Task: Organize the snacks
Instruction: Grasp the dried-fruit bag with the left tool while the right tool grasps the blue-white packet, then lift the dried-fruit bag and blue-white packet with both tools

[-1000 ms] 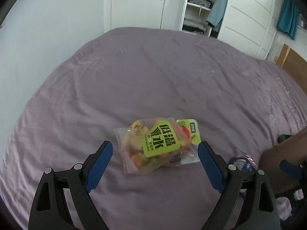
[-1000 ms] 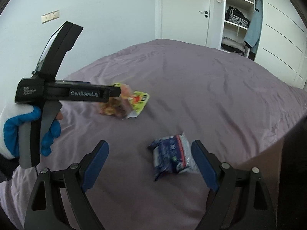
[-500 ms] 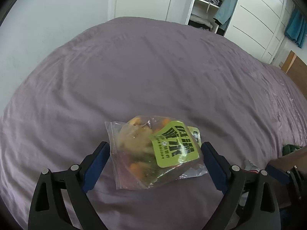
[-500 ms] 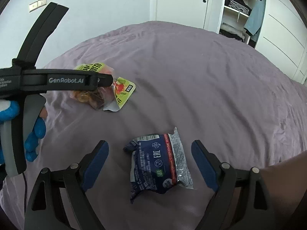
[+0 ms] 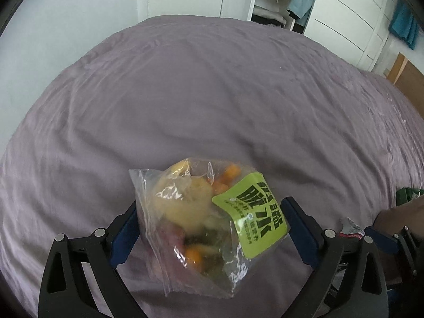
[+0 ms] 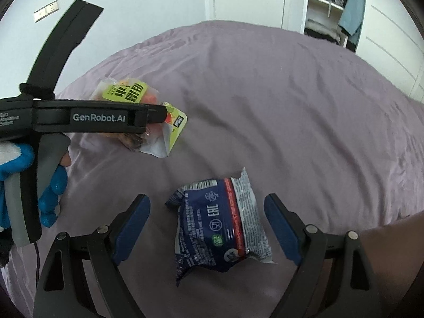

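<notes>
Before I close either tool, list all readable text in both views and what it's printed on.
"GenRobot.AI": left tool, side of its body.
"EAC": dark blue snack packet.
Small white print beside the brand, starting "Data": rest blurred.
Clear snack bag, green label: bold Chinese characters, unreadable to me.

Left gripper [image 5: 212, 228] lowered toward purple bedsheet [image 5: 212, 92]; clear plastic snack bag with lime-green label [image 5: 204, 220], a second ago lying ahead of fingertips, now between blue pads [image 5: 124, 235]; jaws opening wider, pads not seen pressing bag. Right gripper [image 6: 206, 225] also dropped closer; dark-blue crinkled foil snack packet [image 6: 220, 225], previously beyond fingertips, now framed between spread jaws, untouched. Gloved hand's left gripper sits lower in right-wrist view, over snack bag.
</notes>
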The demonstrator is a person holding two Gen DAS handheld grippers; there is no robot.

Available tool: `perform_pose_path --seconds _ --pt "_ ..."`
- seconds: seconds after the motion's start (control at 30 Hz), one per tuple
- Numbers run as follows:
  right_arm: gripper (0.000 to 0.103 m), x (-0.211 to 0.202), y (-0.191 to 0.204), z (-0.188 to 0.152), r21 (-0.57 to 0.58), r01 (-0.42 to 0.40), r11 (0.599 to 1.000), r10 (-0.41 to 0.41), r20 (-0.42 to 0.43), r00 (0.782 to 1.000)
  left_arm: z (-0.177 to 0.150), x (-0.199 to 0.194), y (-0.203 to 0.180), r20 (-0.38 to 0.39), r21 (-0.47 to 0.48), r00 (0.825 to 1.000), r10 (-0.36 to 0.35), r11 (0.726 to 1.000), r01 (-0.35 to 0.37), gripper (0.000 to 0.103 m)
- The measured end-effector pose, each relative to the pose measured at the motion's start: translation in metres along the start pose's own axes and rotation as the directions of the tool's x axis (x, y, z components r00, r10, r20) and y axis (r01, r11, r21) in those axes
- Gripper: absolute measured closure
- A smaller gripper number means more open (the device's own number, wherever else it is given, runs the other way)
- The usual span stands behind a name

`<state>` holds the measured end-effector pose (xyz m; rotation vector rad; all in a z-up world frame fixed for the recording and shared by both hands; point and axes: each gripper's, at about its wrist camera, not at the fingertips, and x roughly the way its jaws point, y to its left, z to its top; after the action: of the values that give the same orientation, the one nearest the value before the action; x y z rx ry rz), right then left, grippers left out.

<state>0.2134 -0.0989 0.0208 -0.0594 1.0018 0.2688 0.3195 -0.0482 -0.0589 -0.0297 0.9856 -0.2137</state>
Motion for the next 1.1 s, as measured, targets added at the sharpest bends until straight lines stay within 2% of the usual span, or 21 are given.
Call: perform_pose_path --seconds 0.17,0.87,1.1 --pt "0.000 0.005 0.000 -0.001 0.006 -0.001 1.000 0.001 -0.005 1.000 -0.004 0.001 -0.005 0.007 0.027 1.000 0.015 1.000 -0.015 0.006" --pt "0.001 0.019 -0.007 -0.013 0.011 0.009 1.000 -0.009 -0.012 1.000 -0.018 -0.001 -0.009 0.075 0.021 0.997 0.028 0.999 -0.029 0.006" --pt "0.002 0.019 -0.009 -0.016 0.022 -0.010 1.000 0.011 -0.007 1.000 -0.019 0.000 -0.009 0.081 0.034 0.996 0.029 0.999 -0.032 0.007"
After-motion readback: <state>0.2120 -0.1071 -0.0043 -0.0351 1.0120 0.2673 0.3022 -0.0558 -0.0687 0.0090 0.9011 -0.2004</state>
